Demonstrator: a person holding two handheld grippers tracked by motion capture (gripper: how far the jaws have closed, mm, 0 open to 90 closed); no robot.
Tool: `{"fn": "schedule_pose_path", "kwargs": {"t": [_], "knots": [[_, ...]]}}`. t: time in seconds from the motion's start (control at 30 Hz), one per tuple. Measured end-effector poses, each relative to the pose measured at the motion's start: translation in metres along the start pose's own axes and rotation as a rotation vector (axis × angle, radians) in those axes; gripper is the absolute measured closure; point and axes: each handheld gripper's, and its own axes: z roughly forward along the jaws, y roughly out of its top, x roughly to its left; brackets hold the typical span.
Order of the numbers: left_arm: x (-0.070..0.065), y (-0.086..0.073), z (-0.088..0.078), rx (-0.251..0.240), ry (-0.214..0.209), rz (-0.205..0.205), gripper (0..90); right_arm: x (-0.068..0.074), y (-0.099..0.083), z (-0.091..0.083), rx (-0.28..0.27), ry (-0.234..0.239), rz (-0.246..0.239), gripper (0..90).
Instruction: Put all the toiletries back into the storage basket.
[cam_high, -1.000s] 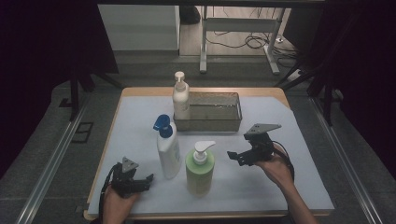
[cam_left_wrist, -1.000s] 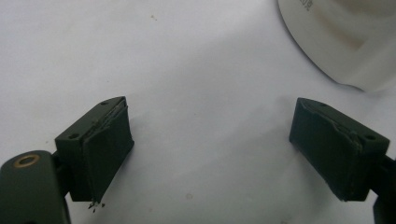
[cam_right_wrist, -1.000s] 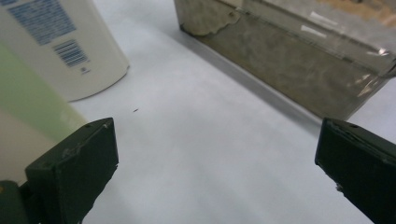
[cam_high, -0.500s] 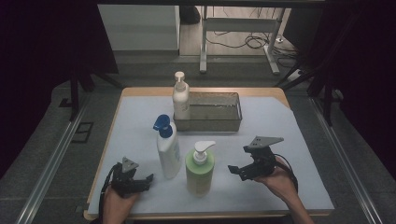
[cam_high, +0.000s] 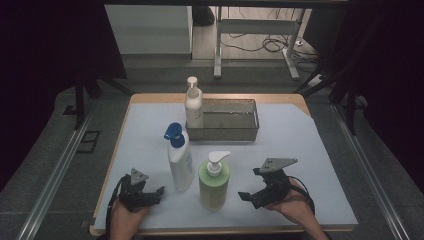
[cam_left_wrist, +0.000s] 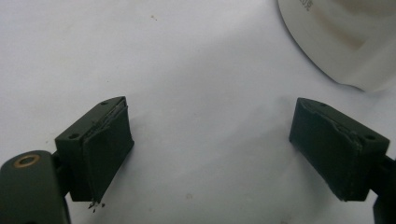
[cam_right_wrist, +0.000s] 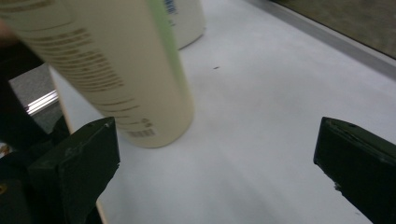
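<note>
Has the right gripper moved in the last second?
Yes. The right gripper has come nearer the table's front edge and leftward, closing on the green bottle, which stands unmoved.

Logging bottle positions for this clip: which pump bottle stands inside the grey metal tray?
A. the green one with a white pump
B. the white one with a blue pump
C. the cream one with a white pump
C: the cream pump bottle with a white pump stands in the left end of the grey metal tray; the other two stand on the white mat.

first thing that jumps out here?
Three pump bottles stand upright on the white table cover: a green bottle nearest the front, a white bottle with a blue pump beside it, and a cream bottle inside the metal tray. The right gripper, jaws open, points at the green bottle.
</note>
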Motion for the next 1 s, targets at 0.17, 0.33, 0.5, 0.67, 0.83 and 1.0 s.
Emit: {"fn": "schedule_pose_path", "kwargs": {"t": [0.17, 0.33, 0.5, 0.67, 0.83, 1.0], "knots": [[0.000, 0.000, 0.000, 0.000, 0.000, 0.000, 12.5, 0.013, 0.001, 0.005, 0.009, 0.025, -0.048, 0.0], [0.000, 0.000, 0.000, 0.000, 0.000, 0.000, 12.5, 0.027, 0.006, 0.010, 0.010, 0.051, -0.087, 0.0], [0.000, 0.000, 0.000, 0.000, 0.000, 0.000, 12.5, 0.037, 0.013, 0.015, -0.001, 0.056, -0.125, 0.0], [0.000, 0.000, 0.000, 0.000, 0.000, 0.000, 12.5, 0.044, 0.022, 0.022, -0.005, 0.063, -0.141, 0.0], [0.000, 0.000, 0.000, 0.000, 0.000, 0.000, 12.6, 0.048, 0.030, 0.030, -0.011, 0.068, -0.143, 0.0], [0.000, 0.000, 0.000, 0.000, 0.000, 0.000, 12.5, 0.050, 0.037, 0.035, -0.031, 0.060, -0.146, 0.7]]}}
